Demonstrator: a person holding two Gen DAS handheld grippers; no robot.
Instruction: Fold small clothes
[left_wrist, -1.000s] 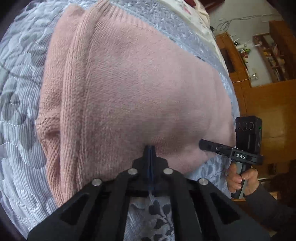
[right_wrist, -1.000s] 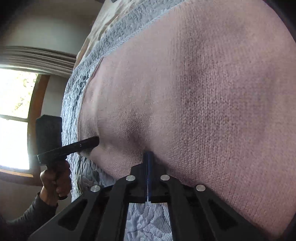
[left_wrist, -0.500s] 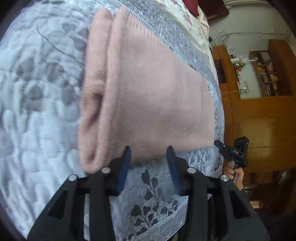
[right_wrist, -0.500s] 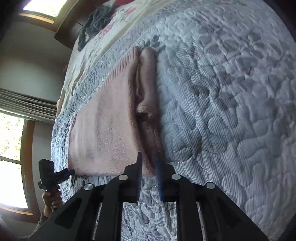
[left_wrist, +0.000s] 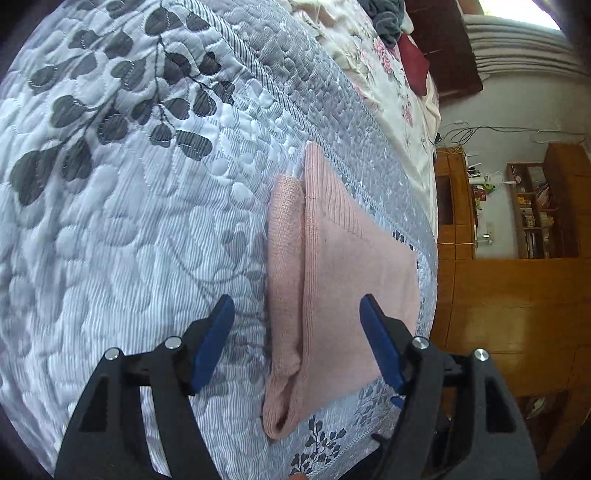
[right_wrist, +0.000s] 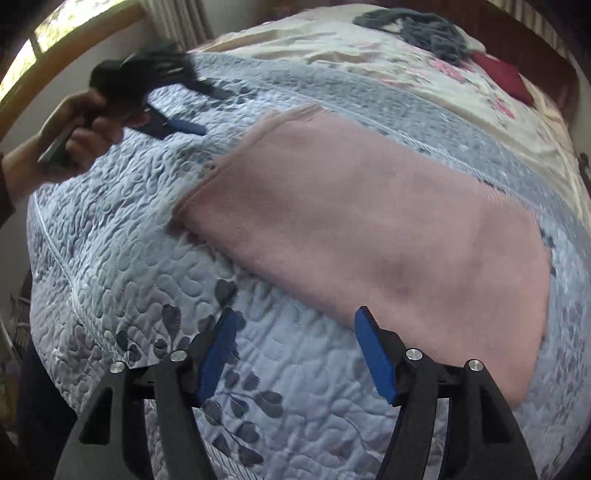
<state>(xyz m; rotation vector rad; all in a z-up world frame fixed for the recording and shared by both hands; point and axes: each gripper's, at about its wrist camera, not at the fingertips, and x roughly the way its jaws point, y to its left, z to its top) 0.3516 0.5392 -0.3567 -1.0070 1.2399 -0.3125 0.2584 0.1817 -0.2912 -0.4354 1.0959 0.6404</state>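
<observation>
Pink sweater (left_wrist: 343, 295) lies folded flat on quilt (left_wrist: 129, 221), nothing pinning it. Left gripper (left_wrist: 297, 347), right gripper (right_wrist: 295, 350) above sweater, fingers apart, empty; fold looks finished.

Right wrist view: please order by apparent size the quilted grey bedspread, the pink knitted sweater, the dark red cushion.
1. Quilted grey bedspread.
2. Pink knitted sweater.
3. Dark red cushion, though it lies farthest from the camera, so its true size is unsure.
</observation>
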